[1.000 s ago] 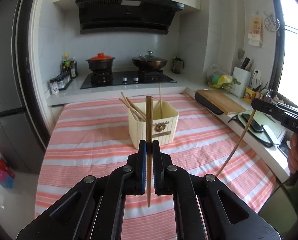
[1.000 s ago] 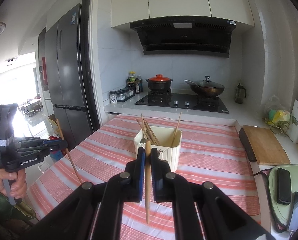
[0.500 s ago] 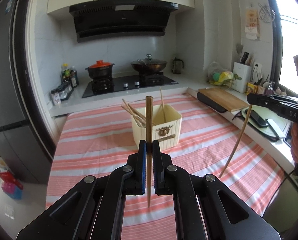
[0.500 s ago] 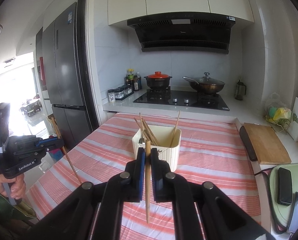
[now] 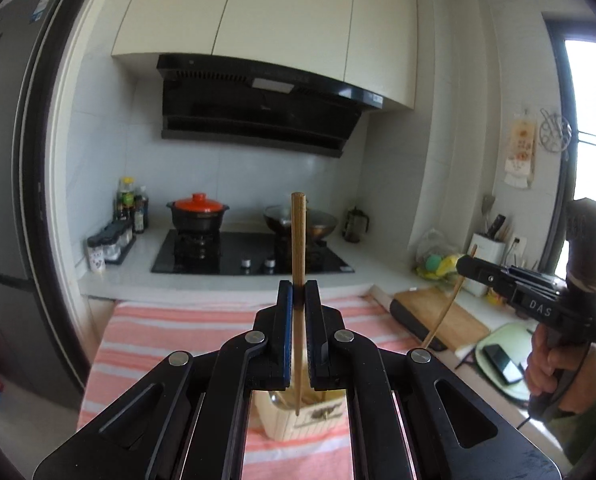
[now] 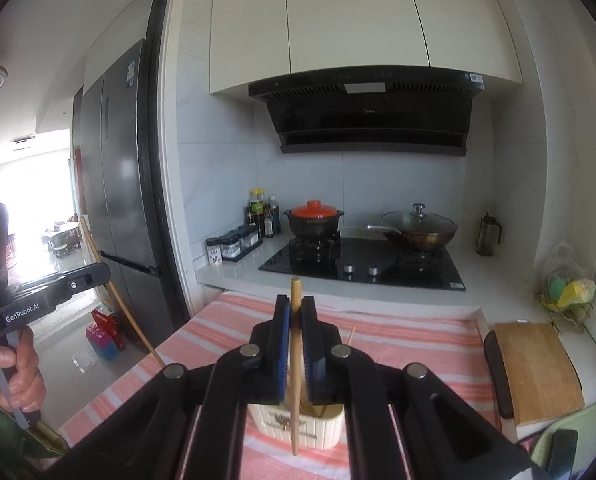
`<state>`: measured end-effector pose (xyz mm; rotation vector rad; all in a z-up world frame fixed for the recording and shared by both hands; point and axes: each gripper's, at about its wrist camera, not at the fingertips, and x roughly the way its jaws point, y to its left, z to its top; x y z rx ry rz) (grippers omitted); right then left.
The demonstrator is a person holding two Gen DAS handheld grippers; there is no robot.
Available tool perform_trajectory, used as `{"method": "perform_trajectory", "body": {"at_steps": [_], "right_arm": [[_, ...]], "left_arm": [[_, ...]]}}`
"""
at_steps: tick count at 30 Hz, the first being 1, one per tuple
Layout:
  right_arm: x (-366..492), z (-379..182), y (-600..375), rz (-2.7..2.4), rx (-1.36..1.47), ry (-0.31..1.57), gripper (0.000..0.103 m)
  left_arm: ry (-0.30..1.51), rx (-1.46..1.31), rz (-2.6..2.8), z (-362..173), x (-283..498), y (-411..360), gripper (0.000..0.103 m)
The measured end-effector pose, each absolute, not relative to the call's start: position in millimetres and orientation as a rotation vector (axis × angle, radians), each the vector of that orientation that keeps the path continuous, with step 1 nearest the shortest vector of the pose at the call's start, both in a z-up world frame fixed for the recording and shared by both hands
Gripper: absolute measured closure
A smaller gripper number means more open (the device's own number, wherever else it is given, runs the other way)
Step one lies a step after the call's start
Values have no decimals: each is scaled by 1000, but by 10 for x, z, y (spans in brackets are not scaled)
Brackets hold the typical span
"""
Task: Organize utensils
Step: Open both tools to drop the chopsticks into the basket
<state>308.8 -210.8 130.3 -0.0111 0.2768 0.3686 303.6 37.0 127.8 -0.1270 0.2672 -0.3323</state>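
Well, both tools are clamped on a chopstick: the left tool grips one chopstick upright, the right tool another, each low at frame centre above the cream holder on the striped bench.

Striped tbl cloth w/ cream utensil holder on it.

Daylight from the window right of my range hood blows out to white; the doorway left of it glares; fisheye edges bend and darken.
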Motion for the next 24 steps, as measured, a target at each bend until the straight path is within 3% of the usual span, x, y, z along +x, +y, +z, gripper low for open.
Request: {"method": "perform_trajectory", "body": {"at_steps": [7,13,19,21,23,24], "right_arm": [[3828,1203,-1804,386,-98,211,97],[4625,481,-1723,413,-72,476,97],[5283,-220,-1640,426,-36,719,97],[5386,-330,-1636,433,5,744,97],[5449,-378,-1635,429,30,754,96],[5458,-370,-1634,420,35,752,85]], "left_arm": [[317,-198,-324,981,4054,119,99],[611,-229,-343,182,4800,-73,99],[787,-199,-335,-423,5166,-215,98],[795,-180,-316,-500,5167,-245,91],[784,-171,-292,-482,5135,-230,55],[760,-168,-270,-436,5073,-194,46]]}}
